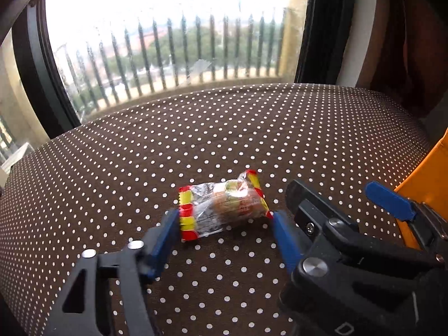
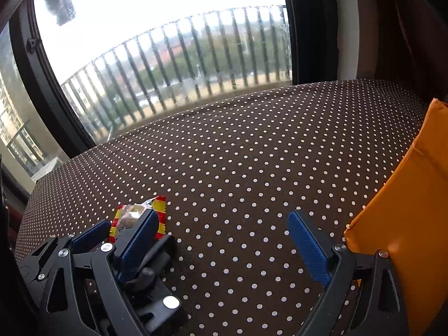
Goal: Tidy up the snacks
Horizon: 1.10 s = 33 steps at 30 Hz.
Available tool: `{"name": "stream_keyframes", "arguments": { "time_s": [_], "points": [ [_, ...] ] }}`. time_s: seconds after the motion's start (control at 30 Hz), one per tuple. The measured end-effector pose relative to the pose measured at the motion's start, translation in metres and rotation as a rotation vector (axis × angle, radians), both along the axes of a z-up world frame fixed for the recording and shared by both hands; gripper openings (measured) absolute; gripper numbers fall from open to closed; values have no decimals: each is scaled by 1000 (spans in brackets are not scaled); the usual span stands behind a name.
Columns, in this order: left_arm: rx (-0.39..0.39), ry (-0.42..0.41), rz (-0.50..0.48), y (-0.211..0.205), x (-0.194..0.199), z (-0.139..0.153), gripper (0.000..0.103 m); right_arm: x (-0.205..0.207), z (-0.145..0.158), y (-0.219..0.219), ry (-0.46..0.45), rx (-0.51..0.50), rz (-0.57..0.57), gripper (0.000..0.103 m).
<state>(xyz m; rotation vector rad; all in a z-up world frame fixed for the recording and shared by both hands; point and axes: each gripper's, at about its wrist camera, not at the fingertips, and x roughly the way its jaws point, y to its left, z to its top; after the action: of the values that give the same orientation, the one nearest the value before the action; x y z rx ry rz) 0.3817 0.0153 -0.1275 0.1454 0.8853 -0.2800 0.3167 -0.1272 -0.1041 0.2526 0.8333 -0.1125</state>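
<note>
Blue pads of the left gripper (image 1: 225, 224) fill the bottom of the left wrist view, and between them lies a small snack packet (image 1: 222, 210) in clear wrap with red and yellow striped ends. It rests flat on the brown, white-dotted tablecloth (image 1: 224, 128), near the front of the table. The left-hand pad meets the packet's striped end; the right-hand pad sits at its opposite corner. The jaws stand half drawn in around it, and whether they already squeeze the wrap I cannot tell, since the packet is not lifted or visibly crushed. To the right, the right gripper (image 1: 333, 198) comes in close beside, its one blue pad raised clear of the cloth, with an orange bag or box (image 1: 425, 184) behind it.

From the right wrist view, the right gripper (image 2: 226, 221) shows jaws spread wide with only bare cloth (image 2: 238, 145) between them; it holds nothing. At its left finger sits the left gripper (image 2: 127, 224), astride the packet (image 2: 131, 214), of which only the top and a striped end show. The orange container (image 2: 406, 210) stands just beside the right finger, at the table's right edge.

The step in hand looks like the pick-up of this packet by the left gripper. Next, the jaws likely need to close firmly on the slippery wrap, lift, and carry it across to the orange container, with the right gripper kept out of the path.
</note>
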Motion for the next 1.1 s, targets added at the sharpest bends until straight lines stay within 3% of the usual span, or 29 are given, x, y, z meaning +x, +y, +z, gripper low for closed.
{"name": "stream_keyframes", "arguments": {
  "time_s": [0.13,0.2,0.23,0.6,0.67,0.8,1.1],
  "points": [
    [1,-11,3,3,-4,0,51,0,-2,1,17,16,-15,95],
    [-4,-16,-4,4,-8,-1,27,-1,-3,0,21,11,-33,95],
    [-4,-15,-7,5,-9,-1,25,-1,-4,0,21,8,-39,95],
    [-12,-15,21,12,-18,-2,25,-12,-3,9,8,5,-21,95],
    [-21,-10,24,15,-15,-3,35,-12,-2,12,0,6,-9,95],
    [-15,-11,27,17,-13,-2,39,-12,2,21,-24,-11,19,95],
    [2,20,86,30,17,1,42,13,2,49,-17,-56,-18,95]
  ]
}}
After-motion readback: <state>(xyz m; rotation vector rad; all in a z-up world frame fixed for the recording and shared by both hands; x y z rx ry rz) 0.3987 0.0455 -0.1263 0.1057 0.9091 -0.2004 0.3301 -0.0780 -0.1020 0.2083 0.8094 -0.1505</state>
